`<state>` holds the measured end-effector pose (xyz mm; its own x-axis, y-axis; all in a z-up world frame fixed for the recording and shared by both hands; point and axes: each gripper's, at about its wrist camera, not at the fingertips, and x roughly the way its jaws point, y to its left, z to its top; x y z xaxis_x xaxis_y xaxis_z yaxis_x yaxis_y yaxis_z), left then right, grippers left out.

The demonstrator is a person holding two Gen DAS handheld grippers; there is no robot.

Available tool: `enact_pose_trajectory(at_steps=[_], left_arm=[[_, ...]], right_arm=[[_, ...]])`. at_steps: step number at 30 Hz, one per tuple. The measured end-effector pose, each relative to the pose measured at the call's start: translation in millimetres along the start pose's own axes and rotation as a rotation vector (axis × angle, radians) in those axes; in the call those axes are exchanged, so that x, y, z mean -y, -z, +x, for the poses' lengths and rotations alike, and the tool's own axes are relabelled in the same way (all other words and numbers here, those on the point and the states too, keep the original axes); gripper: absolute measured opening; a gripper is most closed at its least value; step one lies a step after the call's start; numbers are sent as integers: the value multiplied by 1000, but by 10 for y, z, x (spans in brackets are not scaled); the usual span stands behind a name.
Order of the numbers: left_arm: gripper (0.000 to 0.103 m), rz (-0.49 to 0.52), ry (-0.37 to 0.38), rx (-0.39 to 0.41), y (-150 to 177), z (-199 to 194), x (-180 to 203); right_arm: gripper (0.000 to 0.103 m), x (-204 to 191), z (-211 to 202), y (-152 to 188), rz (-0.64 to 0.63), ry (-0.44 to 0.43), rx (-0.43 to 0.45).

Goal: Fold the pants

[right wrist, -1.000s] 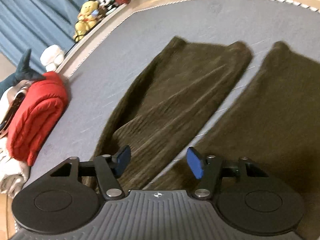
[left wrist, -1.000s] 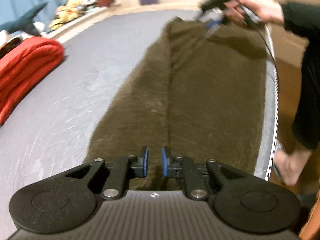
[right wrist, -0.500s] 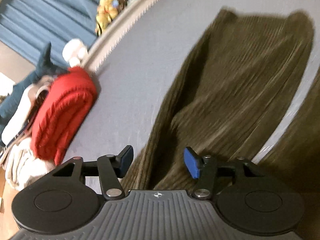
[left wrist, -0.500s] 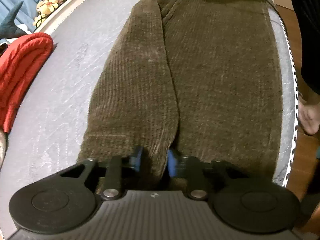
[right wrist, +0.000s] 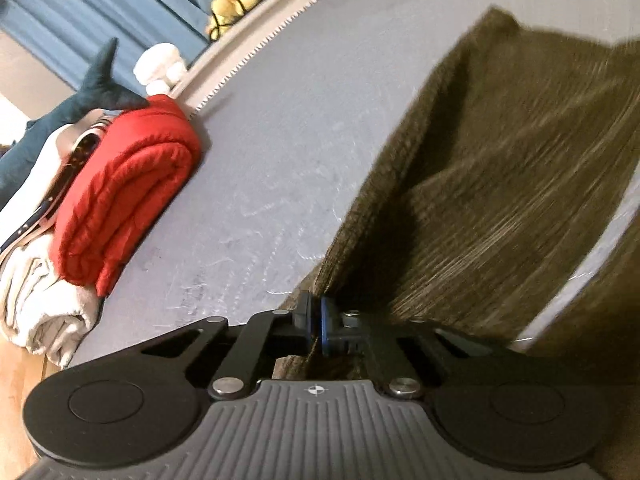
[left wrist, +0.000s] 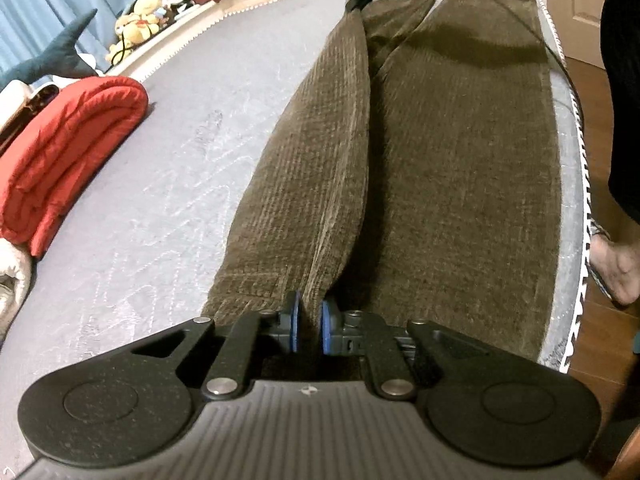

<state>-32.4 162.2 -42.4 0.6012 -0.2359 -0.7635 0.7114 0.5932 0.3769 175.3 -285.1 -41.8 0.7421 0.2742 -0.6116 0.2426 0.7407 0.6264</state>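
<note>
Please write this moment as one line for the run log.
stage: lengthwise fold | left gripper: closing on pants edge | right gripper: just closed on pants edge | surface: grey bed

— What carries everything?
— A bed (left wrist: pixel 168 184) with a grey quilted cover.
— And what lies on it?
— Brown corduroy pants (left wrist: pixel 460 168) stretch lengthwise along its three-o'clock side. At nine o'clock sits a folded red blanket (left wrist: pixel 68 140), with a cream bundle (right wrist: pixel 36 304) just beside it.
</note>
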Motion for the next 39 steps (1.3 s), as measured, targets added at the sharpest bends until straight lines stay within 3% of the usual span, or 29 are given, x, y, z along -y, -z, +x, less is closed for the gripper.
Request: enact_pose_trajectory(at_steps=[5, 7, 12, 14, 15, 18, 20, 21, 22, 26, 29, 33, 39], left_arm=[[10, 19, 48, -1, 160, -295, -35], [4, 8, 84, -25, 277, -429, -71], [6, -53, 177, -118, 578, -473, -54], [8, -47, 174, -95, 576, -515, -10], [9, -55, 174, -71, 564, -565, -22], [33, -152, 191, 41, 450, -731, -161], [48, -209, 172, 131, 358, -834, -239], [49, -229, 159, 159, 316, -845, -264], [49, -256, 146, 182, 263, -844, -285], [49, -282, 67, 197, 89, -722, -213], [49, -279, 35, 175, -11, -566, -144], [49, -287, 9, 169, -163, -446, -105], [49, -295, 1, 188, -369, -343, -66]], right_arm=[[3, -110, -817, 145, -112, -5, -8], [3, -79, -1080, 337, -161, 32, -43], [6, 367, -1307, 954, -211, 145, -276], [11, 562, -1188, 1133, -240, 159, -426], [11, 631, -1195, 1143, -240, 165, -424], [12, 742, -1373, 878, -191, 155, -298], [26, 861, -1587, 584, -100, 132, -142], [35, 928, -1677, 451, -56, 135, -68], [37, 1017, -1762, 314, -9, 138, 9], [37, 1499, -1866, -53, 162, 204, 218], [38, 1973, -1757, -216, 304, 244, 262], [39, 2391, -1518, -337, 398, 233, 241], [39, 2560, -1251, -465, 424, 187, 257]])
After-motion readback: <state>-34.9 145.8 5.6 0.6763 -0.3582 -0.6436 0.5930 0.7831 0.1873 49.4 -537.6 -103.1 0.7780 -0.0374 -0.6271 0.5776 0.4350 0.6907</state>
